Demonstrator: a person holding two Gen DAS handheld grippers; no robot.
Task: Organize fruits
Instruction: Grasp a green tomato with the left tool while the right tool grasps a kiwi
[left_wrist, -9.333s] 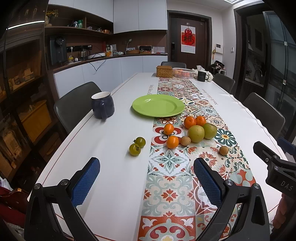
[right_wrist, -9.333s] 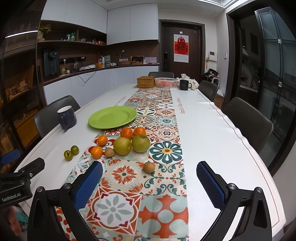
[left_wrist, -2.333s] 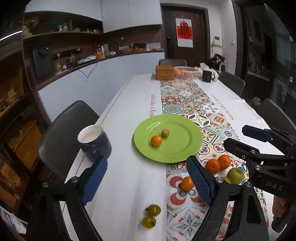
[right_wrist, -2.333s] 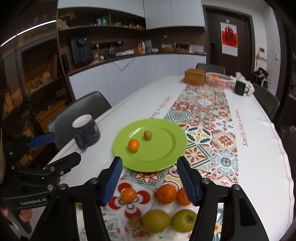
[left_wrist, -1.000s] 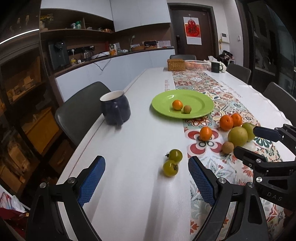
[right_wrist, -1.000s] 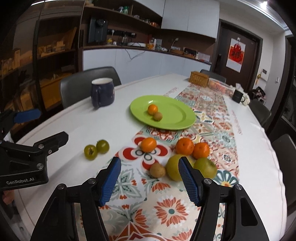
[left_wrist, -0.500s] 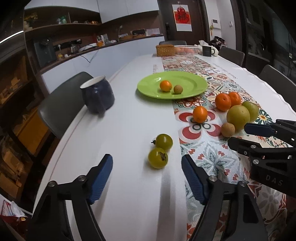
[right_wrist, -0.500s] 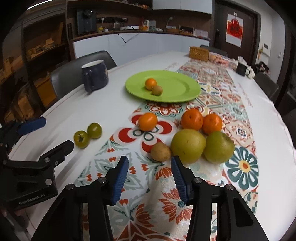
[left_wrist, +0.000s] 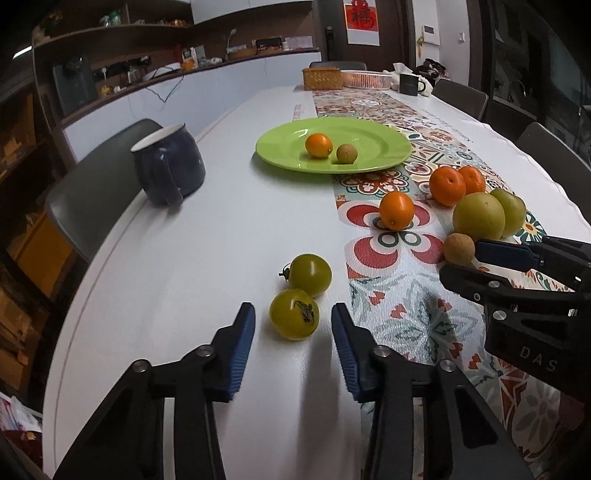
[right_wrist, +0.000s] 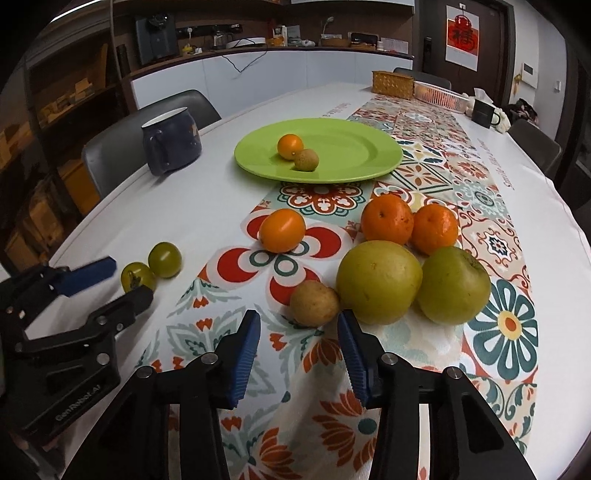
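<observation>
While both pairs of jaws have just been closing, neither has a grip yet. My left gripper (left_wrist: 293, 332) straddles the nearer green tomato (left_wrist: 294, 314) on the bare white table (left_wrist: 184, 258); its blue pads stand narrow on either side with slivers of gap showing, so nothing is held. My right gripper (right_wrist: 297, 339) sits just short of the small brown fruit (right_wrist: 314, 302) on the patterned runner (right_wrist: 480, 236), jaws narrowed but empty, the fruit slightly ahead of the tips.

Risks as I judge them:
- The tomato is round and smooth. Pads landing off-centre could squirt it forward into the second tomato (left_wrist: 309, 275), which sits touching or nearly so, and send both rolling.
- Too hard a squeeze could split it.
- The brown fruit rests against the big yellow-green fruit (right_wrist: 378, 282). The right-hand finger has little room there and may shove that neighbour, disturbing the apple (right_wrist: 453, 291) and oranges behind.
- Closing before advancing would pinch air.

The green plate (right_wrist: 369, 162), already holding an orange and a brown fruit, is well apart from both.
</observation>
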